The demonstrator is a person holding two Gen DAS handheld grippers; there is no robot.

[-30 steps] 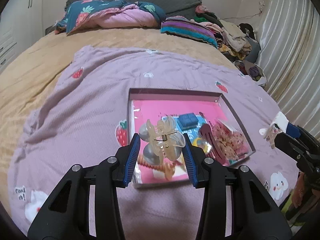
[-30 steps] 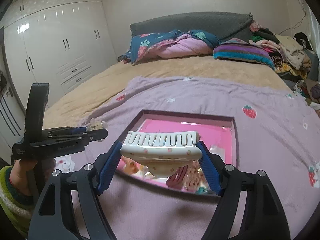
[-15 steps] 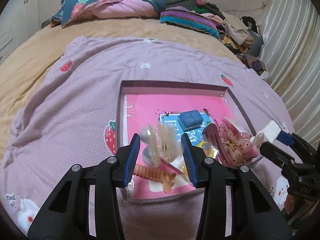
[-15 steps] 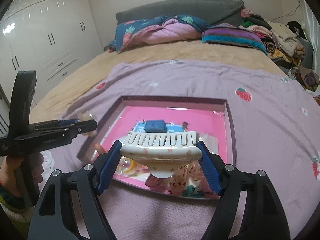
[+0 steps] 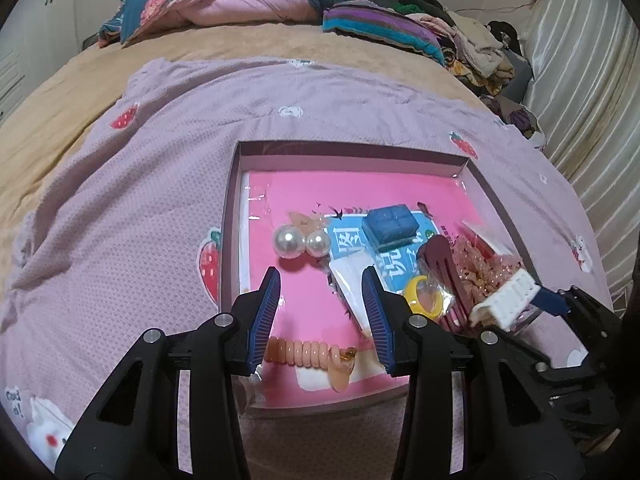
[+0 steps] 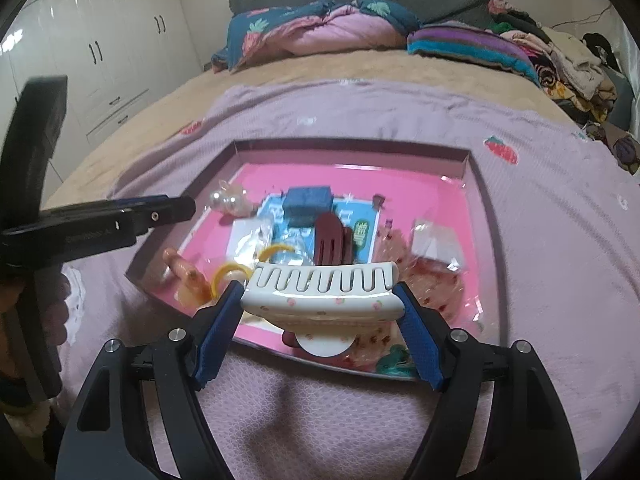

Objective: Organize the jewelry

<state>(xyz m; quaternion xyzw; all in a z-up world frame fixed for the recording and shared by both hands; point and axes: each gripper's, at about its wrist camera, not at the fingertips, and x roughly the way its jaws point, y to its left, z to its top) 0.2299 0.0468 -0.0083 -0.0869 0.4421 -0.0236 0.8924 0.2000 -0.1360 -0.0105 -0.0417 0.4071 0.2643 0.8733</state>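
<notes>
A shallow tray (image 5: 352, 148) with a pink floor lies on the lilac blanket. In it rests a translucent claw clip with two pearls (image 5: 302, 240), also seen at the tray's left side (image 6: 226, 198). My left gripper (image 5: 321, 276) hovers over the tray's near part, open, with nothing between its fingers. My right gripper (image 6: 319, 296) is shut on a white claw clip (image 6: 320, 292) with small strawberries, held just above the tray's near edge. In the left wrist view that white clip (image 5: 510, 294) shows at the tray's right corner.
The tray also holds a blue box (image 5: 390, 224), a dark red clip (image 5: 440, 264), a yellow ring (image 5: 422, 300), a peach spiral hair tie (image 5: 304, 350) and a bag of pink pieces (image 5: 480, 268). Quilts (image 5: 240, 0) and clothes (image 5: 480, 48) are piled at the bed's far end.
The pearl clip has left my left gripper and now lies in the tray. Both grippers have sunk closer to the tray; the right one still holds the white clip.
</notes>
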